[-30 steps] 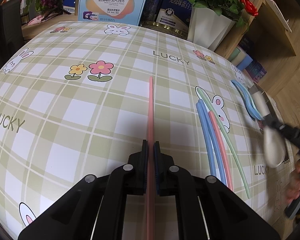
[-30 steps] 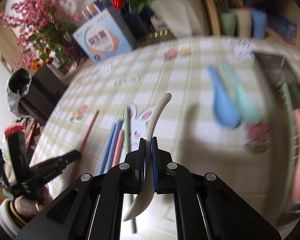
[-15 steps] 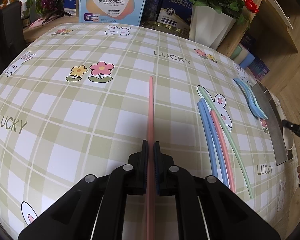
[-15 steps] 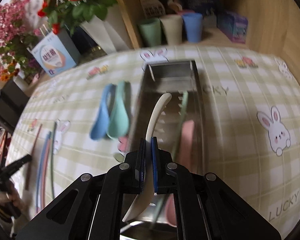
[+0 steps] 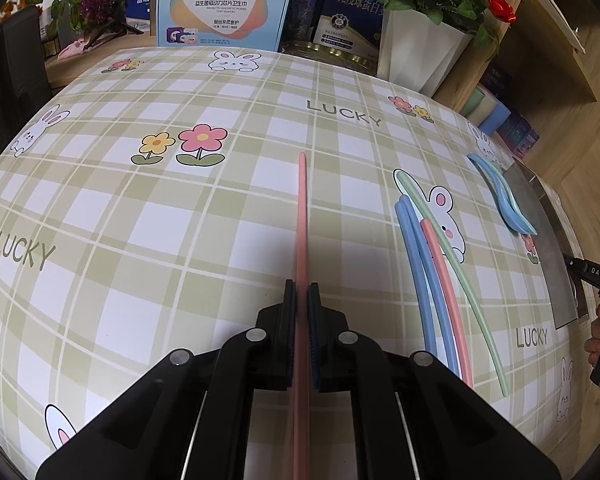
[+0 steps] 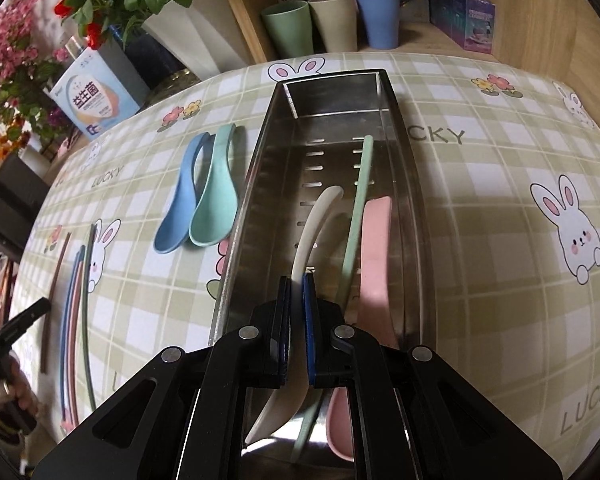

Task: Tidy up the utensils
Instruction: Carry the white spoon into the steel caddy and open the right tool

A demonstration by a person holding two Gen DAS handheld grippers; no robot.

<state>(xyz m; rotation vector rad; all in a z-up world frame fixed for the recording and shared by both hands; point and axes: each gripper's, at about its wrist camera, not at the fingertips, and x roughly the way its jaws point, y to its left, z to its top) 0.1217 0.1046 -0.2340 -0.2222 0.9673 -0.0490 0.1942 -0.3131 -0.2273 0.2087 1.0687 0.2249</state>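
Observation:
My left gripper is shut on a pink chopstick that points away over the checked tablecloth. My right gripper is shut on a cream spoon held over the steel tray. Inside the tray lie a green chopstick and a pink spoon. A blue spoon and a mint spoon lie left of the tray. Several loose chopsticks, blue, pink and green, lie on the cloth between the grippers; they also show in the right wrist view.
A white flower pot and product boxes stand along the table's far edge. Three cups stand on a wooden shelf behind the tray. The tray's long edge shows at the far right in the left wrist view.
My right gripper has carried the cream spoon from above the loose chopsticks to over the steel tray and lowered it. My left gripper has hardly moved.

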